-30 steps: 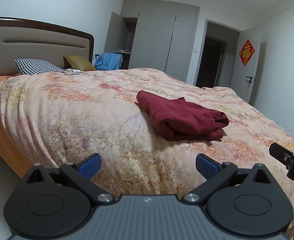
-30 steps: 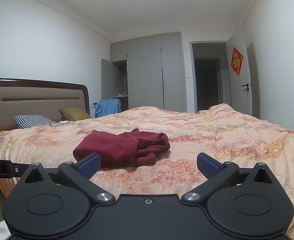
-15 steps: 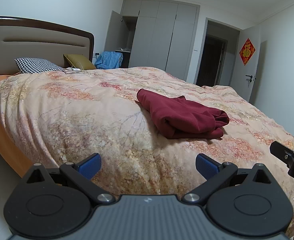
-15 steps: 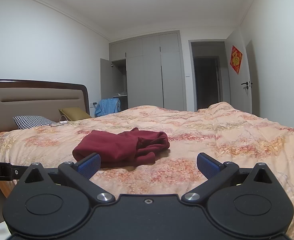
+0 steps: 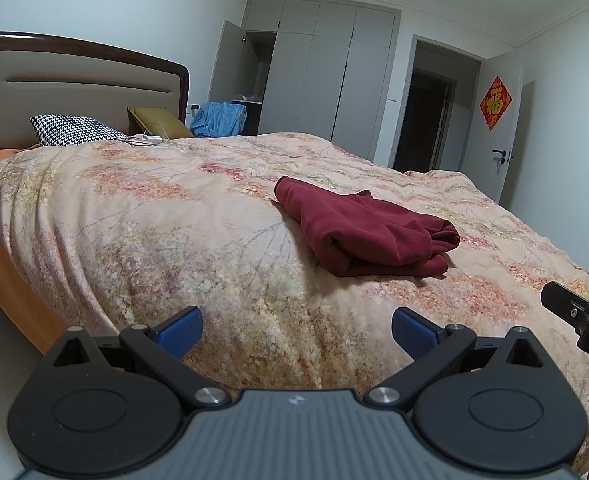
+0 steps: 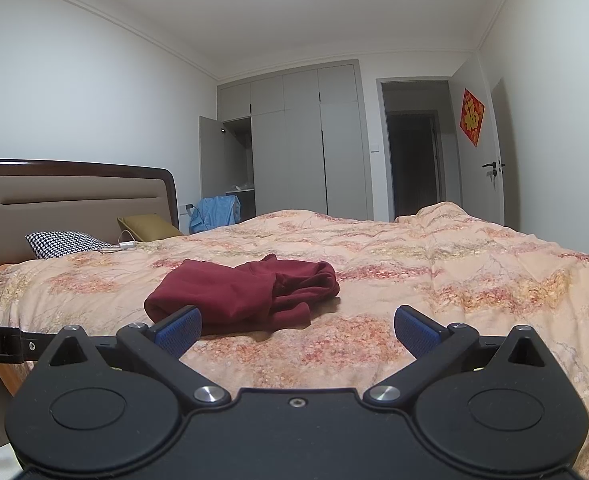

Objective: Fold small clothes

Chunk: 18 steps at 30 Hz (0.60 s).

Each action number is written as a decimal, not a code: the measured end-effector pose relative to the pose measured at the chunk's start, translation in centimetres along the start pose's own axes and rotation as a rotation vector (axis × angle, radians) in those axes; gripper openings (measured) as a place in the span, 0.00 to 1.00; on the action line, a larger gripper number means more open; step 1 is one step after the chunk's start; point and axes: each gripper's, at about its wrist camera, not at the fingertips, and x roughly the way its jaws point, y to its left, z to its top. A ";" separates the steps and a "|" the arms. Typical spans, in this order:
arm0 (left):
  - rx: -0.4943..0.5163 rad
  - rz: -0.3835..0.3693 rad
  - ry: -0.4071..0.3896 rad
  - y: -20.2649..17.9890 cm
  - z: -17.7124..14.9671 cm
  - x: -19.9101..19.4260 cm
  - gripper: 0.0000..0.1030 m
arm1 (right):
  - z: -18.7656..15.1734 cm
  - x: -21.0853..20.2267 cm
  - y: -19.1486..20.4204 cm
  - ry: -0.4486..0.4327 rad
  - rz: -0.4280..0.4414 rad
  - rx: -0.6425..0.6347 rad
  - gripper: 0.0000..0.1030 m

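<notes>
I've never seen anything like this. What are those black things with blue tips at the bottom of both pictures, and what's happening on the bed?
Each is a hand-held gripper with a camera looking along its two fingers, and a person carries one in each hand. One picture comes from the left gripper, the other from the right gripper. Both are open and hold nothing. On the floral quilt lies a dark red garment, loosely bunched, which is the item to fold. Pillows sit by the headboard.

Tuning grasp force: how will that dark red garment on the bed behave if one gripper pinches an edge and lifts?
The dark red garment is probably floppy: it lies in soft, rumpled layers, so a lifted edge would likely drape and unfold. It looks like thick knit, so likely grippy, not slippery. Pushed, it would probably bunch against the quilt instead of sliding.
</notes>
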 end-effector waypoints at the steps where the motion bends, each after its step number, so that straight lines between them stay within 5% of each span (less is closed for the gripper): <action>1: 0.000 0.000 0.000 0.0 0.0 0.0 1.00 | 0.0 0.0 -0.1 0.000 0.000 0.000 1.00; 18: 0.001 0.007 0.022 -0.3 -0.4 0.3 1.00 | -0.1 0.0 0.0 0.002 -0.001 0.005 1.00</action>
